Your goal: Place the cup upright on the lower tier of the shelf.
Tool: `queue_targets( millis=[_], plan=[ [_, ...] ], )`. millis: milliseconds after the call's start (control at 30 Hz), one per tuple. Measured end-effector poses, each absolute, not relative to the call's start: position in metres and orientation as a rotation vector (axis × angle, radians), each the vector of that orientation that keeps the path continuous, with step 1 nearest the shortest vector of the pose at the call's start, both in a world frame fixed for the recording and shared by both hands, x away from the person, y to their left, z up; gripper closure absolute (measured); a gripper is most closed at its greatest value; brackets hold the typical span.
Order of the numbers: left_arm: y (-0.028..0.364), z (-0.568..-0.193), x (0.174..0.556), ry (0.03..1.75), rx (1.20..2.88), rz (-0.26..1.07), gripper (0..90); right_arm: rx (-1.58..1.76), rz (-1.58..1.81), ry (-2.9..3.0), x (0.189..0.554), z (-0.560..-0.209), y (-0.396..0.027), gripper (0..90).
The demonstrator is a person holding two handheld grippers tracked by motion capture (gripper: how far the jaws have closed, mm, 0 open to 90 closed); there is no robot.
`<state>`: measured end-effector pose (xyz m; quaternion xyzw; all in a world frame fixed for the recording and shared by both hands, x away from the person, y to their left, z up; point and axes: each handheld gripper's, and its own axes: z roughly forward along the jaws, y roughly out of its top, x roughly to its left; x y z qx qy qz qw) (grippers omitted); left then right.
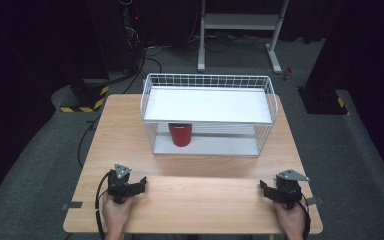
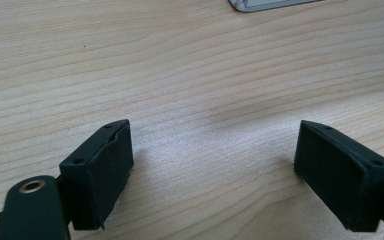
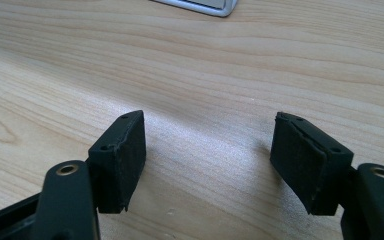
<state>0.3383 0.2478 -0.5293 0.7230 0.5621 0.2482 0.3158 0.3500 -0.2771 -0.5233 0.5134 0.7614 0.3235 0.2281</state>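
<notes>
Dark room w/ stands and cables at top of frame; wooden table [image 1: 130, 130] fills the centre. White wire basket rack [image 1: 208, 115] sits upper-middle, and the red cup [image 1: 180, 134] stands upright on its lower shelf, under the top shelf, left of centre. Cup looks light, rigid, prob. smooth-walled, so likely a bit slippery; best taken across the side walls from the open front. Left gripper [image 1: 141, 183] lower left, right gripper [image 1: 264, 187] lower right, both resting low on the table near its front edge, hands behind, tips angled inward. Jaws on both spread wide, nothing between them, well apart from the cup.
</notes>
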Motion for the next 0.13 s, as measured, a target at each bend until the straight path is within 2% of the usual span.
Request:
queue_targets(
  millis=[133],
  plan=[
    [0.2477,-0.5293,0.3383,1.481,1.905,0.653,16.0,1.412,0.891,2.097,0.3502,-0.5233,-0.2773,30.3]
  ],
)
